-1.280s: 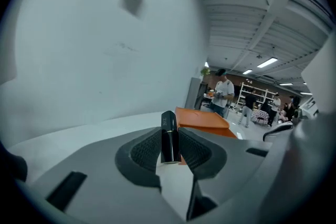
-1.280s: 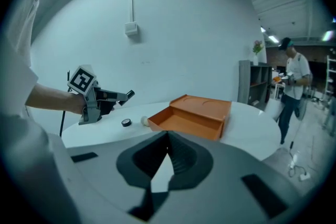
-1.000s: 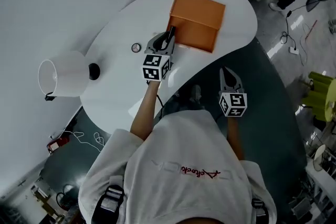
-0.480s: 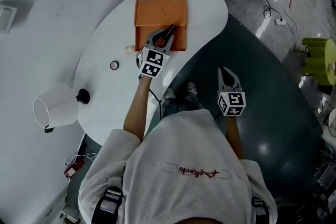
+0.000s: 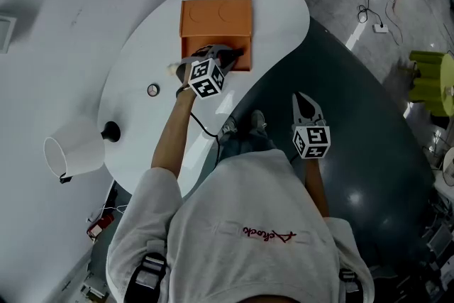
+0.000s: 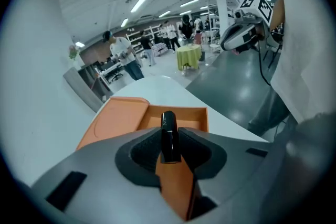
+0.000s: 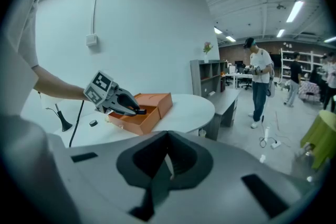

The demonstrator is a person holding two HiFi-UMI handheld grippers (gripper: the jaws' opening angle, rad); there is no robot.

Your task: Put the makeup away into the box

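The left gripper has its fingers clamped, partway closed, on a black makeup tube and holds it over the open tray of the orange box on the white desk. The right gripper hangs off the desk's edge, well apart from the box, its fingers together and empty.

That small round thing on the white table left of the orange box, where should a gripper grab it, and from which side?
Pinch the small round thing across its rim, coming straight down. It looks low and flat on the table, so a side approach finds little to grip; being round, any jaw heading works. The left gripper is shut on a black tube.
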